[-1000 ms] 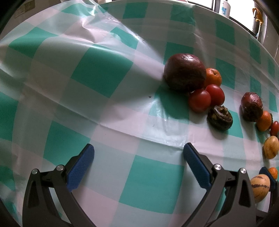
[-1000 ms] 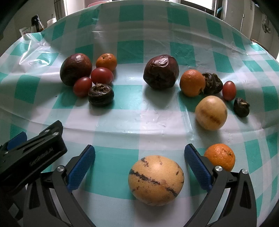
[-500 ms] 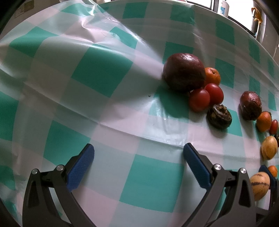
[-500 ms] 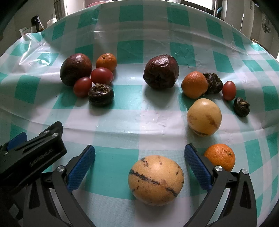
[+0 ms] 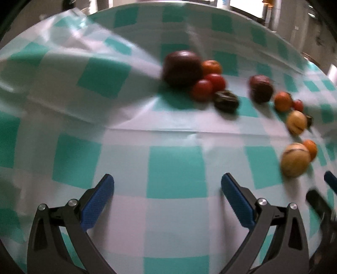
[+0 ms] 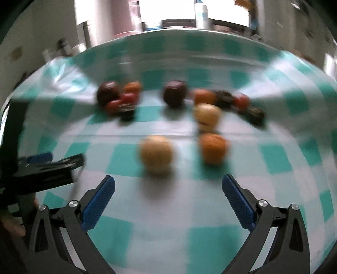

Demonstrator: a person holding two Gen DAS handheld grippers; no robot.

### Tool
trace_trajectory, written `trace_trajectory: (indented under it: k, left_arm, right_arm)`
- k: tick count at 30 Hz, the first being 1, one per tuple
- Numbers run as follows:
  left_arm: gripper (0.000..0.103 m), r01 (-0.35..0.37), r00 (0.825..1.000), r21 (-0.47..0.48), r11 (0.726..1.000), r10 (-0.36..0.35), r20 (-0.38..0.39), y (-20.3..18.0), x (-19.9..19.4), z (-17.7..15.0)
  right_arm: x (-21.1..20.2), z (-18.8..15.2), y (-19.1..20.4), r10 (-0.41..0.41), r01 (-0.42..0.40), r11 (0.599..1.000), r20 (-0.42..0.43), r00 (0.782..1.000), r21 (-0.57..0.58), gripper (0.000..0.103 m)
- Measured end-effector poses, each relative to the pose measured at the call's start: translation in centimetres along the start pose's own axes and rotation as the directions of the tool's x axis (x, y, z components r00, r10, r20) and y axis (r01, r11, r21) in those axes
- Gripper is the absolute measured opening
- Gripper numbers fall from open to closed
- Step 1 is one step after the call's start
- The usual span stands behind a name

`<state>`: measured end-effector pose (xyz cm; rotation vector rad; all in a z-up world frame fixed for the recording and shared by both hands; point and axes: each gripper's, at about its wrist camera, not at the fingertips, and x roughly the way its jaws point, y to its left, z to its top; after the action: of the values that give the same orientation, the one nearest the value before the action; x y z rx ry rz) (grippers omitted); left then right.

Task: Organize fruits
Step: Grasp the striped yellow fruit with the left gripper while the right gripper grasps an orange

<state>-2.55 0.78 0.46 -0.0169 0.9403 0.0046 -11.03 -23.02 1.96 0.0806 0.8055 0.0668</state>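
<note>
Both views are motion-blurred. My left gripper [image 5: 167,195] is open and empty over the checked cloth, well short of a dark purple fruit [image 5: 182,68] with two red tomatoes [image 5: 208,86], an orange [image 5: 211,66] and a dark shrivelled fruit [image 5: 226,101]. My right gripper [image 6: 168,197] is open and empty, just behind a striped yellow melon [image 6: 157,153] and an orange [image 6: 212,148]. Another yellow fruit [image 6: 207,116] and a dark purple fruit [image 6: 174,94] lie farther back. The left gripper [image 6: 48,166] shows at the left of the right wrist view.
A green-and-white checked tablecloth [image 5: 174,168] covers the table, wrinkled at the far left. More small fruits [image 6: 242,101] lie in a row at the back right. Containers and a bright window [image 6: 189,12] stand beyond the table's far edge.
Both grippers have pulled back and up from the fruits, which look smaller and farther away. The striped melon is no longer between the right gripper's fingers. The second yellow fruit rolled slightly.
</note>
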Motion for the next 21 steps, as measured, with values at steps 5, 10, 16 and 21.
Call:
trace_trajectory:
  k: [5,10,16,21]
  left_arm:
    - [0.102,0.065,0.998,0.03,0.997,-0.065,-0.012,-2.4,0.7,1.1]
    - [0.093,0.168,0.985,0.11,0.98,-0.172,0.027,-4.7,-0.6,0.1]
    - [0.084,0.224,0.97,0.283,0.932,-0.242,0.029,-10.1,-1.8,-1.0]
    - [0.072,0.218,0.973,0.331,0.918,-0.232,0.004,-13.9,-0.2,0.1]
  right_arm:
    - [2.2,1.6,-2.8,0.034,-0.032,0.999,-0.071,0.997,0.031,0.082]
    - [3.5,2.3,-2.8,0.029,-0.03,1.0,-0.095,0.995,-0.008,0.068]
    - [4.7,3.5,-2.5,0.031,-0.039,0.996,-0.094,0.995,-0.084,0.044]
    - [2.6,3.0,-4.2,0.029,-0.031,0.998,-0.042,0.999,-0.045,0.038]
